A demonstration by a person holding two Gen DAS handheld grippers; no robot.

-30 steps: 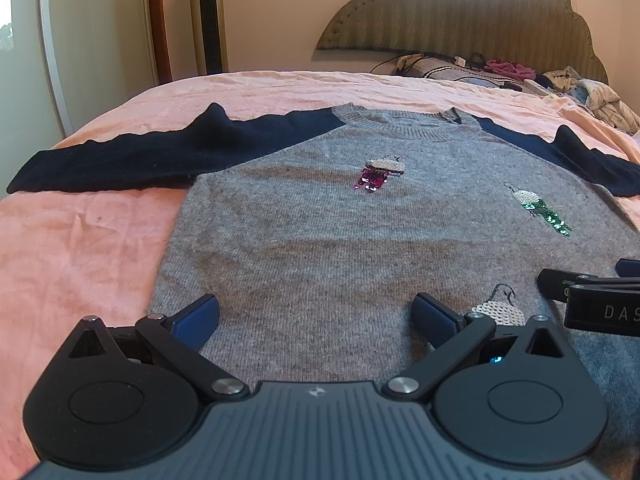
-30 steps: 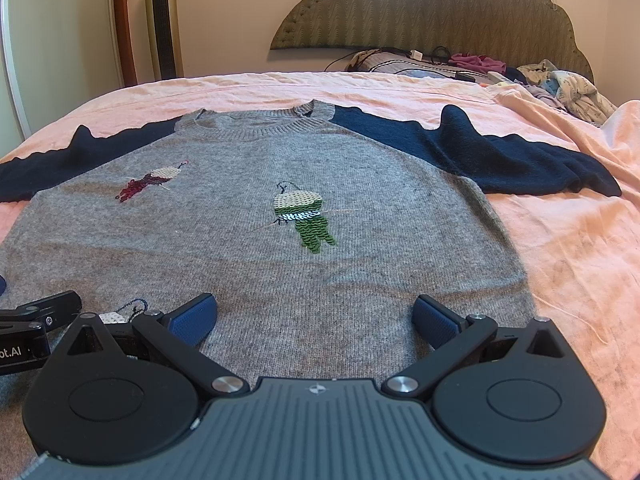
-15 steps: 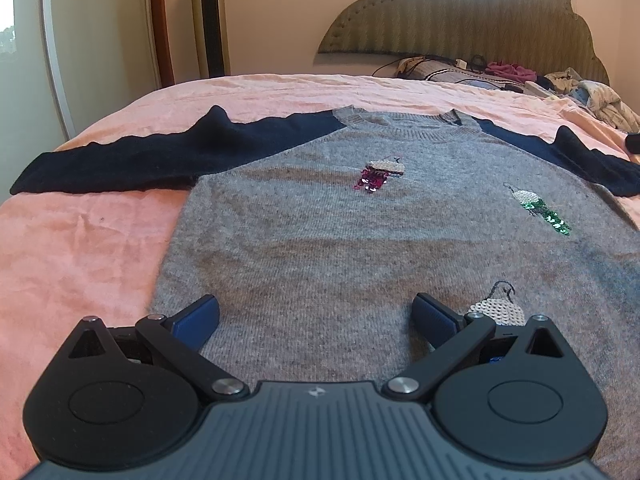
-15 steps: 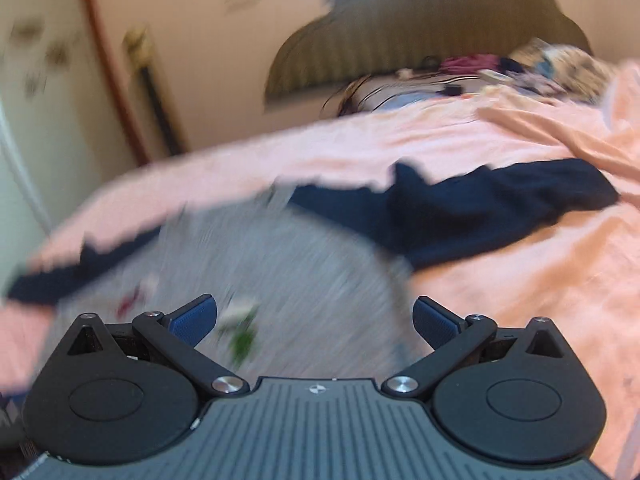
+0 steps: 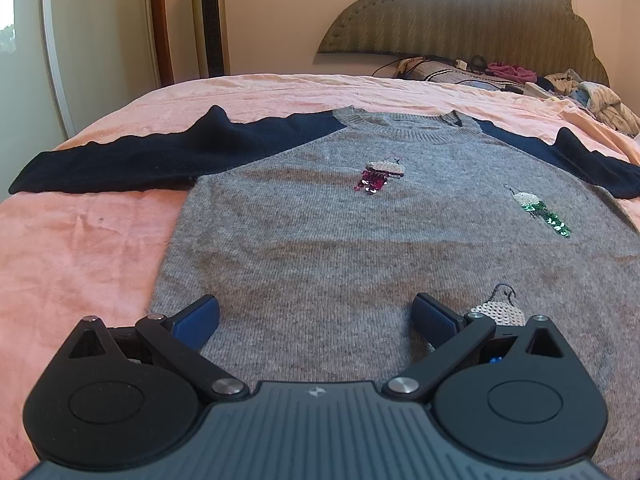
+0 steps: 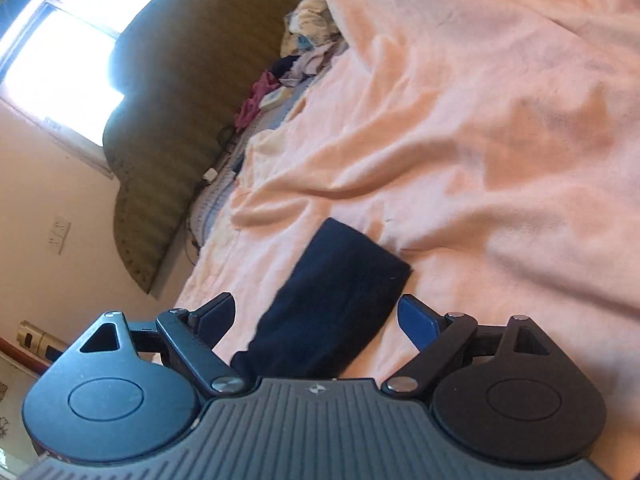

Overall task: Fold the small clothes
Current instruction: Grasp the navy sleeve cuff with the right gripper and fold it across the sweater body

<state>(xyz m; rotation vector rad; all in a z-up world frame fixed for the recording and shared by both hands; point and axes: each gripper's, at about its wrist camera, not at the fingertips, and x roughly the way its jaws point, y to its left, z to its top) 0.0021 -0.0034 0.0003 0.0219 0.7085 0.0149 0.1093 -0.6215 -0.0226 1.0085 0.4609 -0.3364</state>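
Note:
A small grey sweater (image 5: 360, 240) with navy sleeves lies flat, front up, on the pink bedspread (image 5: 80, 248). Sequin patches dot its chest. My left gripper (image 5: 316, 314) hovers open over the sweater's lower hem, nothing between its fingers. In the right wrist view the picture is rolled sideways. There the end of the navy right sleeve (image 6: 340, 300) lies between the fingers of my right gripper (image 6: 316, 316). Its jaws are closing, but the pads stand apart from the cloth on both sides.
A padded headboard (image 5: 460, 12) stands at the far end, with a heap of clothes and cables (image 5: 520, 76) below it. A tower fan (image 5: 208, 20) stands by the wall at the back left. The bedspread bunches in folds (image 6: 460, 120) beyond the sleeve.
My right gripper swept from the sweater's hem out to the right sleeve's end and rolled sideways. It left the left wrist view. The left gripper stayed put.

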